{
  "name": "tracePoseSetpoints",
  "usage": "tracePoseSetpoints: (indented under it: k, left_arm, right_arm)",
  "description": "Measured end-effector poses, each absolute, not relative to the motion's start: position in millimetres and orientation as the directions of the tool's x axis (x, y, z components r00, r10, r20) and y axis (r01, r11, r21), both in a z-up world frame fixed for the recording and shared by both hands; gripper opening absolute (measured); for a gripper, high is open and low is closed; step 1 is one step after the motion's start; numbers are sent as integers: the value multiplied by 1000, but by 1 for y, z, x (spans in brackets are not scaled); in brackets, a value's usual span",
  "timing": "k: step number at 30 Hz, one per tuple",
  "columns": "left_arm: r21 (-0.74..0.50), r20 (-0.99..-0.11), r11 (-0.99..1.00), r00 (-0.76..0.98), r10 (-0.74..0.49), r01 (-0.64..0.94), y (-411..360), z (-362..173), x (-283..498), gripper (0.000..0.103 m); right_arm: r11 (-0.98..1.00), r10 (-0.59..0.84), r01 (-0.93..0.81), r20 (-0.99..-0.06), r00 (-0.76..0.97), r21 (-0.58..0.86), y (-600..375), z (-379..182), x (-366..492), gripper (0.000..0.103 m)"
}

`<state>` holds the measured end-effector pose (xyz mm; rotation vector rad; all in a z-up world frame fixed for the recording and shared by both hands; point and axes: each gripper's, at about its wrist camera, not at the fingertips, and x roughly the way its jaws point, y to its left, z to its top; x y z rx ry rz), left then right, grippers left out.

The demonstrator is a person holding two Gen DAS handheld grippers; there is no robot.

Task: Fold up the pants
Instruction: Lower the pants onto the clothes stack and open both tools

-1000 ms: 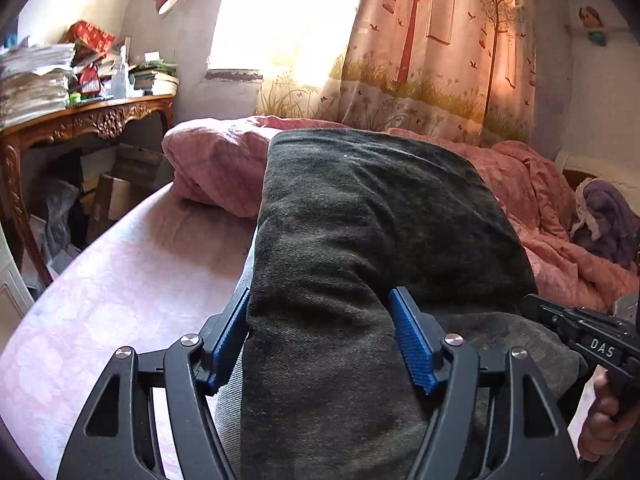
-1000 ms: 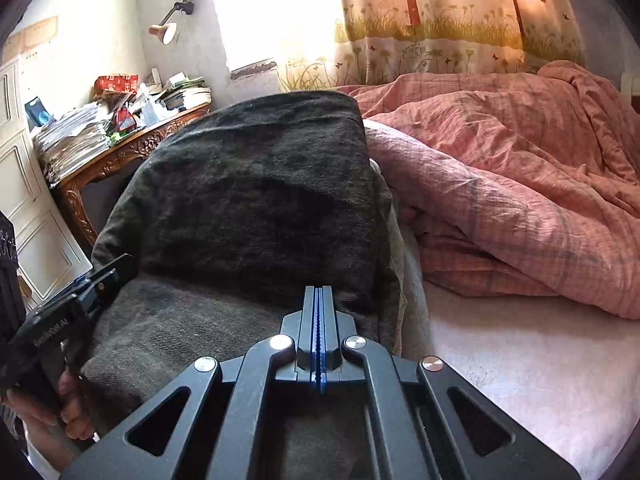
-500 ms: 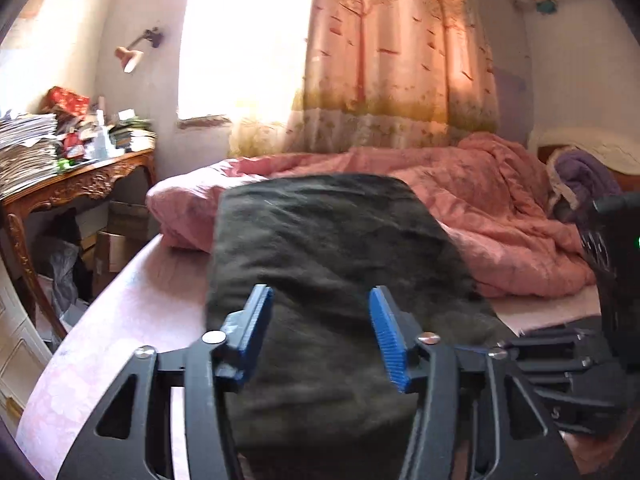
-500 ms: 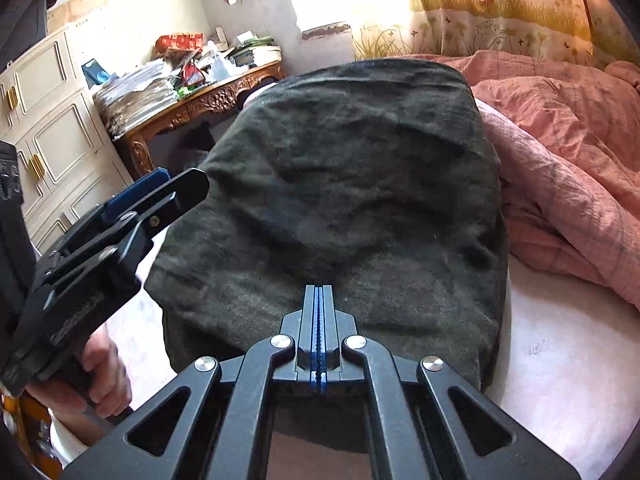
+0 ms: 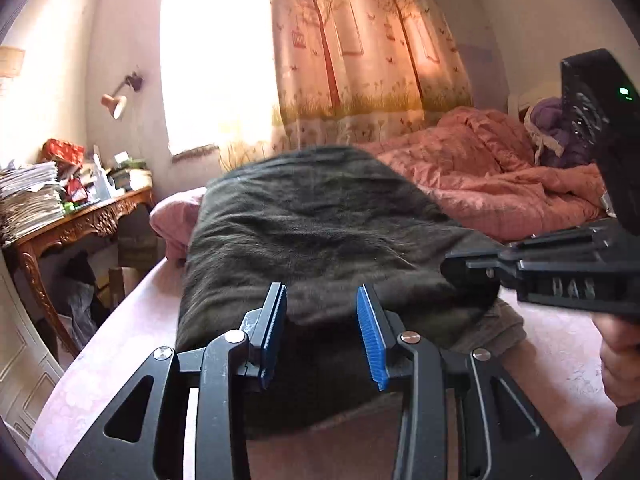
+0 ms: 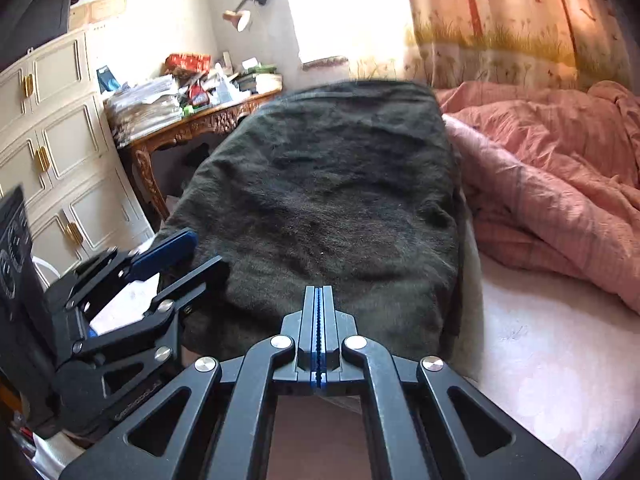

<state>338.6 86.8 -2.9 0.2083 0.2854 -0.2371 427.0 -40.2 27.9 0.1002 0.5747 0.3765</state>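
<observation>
The dark grey-green pants (image 5: 320, 232) lie folded in a thick rectangle on the pink bed sheet (image 5: 132, 320); they also show in the right wrist view (image 6: 332, 208). My left gripper (image 5: 322, 328) is open and empty, its blue pads at the near edge of the folded pants. My right gripper (image 6: 318, 316) has its jaws closed together at the near edge of the pants, with no cloth visibly between them. The right gripper shows at the right of the left wrist view (image 5: 472, 264). The left gripper shows at the left of the right wrist view (image 6: 188, 256).
A crumpled pink duvet (image 5: 500, 176) lies behind and right of the pants. A carved wooden desk (image 6: 192, 132) piled with papers stands left of the bed, beside cream cabinets (image 6: 60, 140). A tree-print curtain (image 5: 360, 60) hangs behind. A purple cloth (image 5: 552, 128) sits far right.
Both grippers have drawn back from the folded pants to their near edge. The left gripper's jaws have narrowed. The right gripper stays closed.
</observation>
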Motion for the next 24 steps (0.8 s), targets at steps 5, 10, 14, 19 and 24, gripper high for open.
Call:
tracePoseSetpoints:
  k: [5,10,14,19,24]
  left_arm:
    - [122,-193,968,962,-194,220,92,-2,308,36]
    - [56,-151,979,971,-187,198,99,0,281,46]
    - [36,-87,989,987,-137,141,113,-5,255,47]
    - [19,-54,991,990,-128,130,115,-4,244,58]
    - [3,-16,993,993,-118,118,118,-2,232,78]
  right_arm:
    - [956,294,-277,-390,873,99,-49,31,385,0]
    - [970,240,-241,-305,921,34,-61,21,341,0]
    - [983,179,-185,-243,953,2,-76,16,313,19]
    - [985,171,-162,-221,960,61,-95,8,289,32]
    - [989,144,-134,-164,976,69,-103,14,275,51]
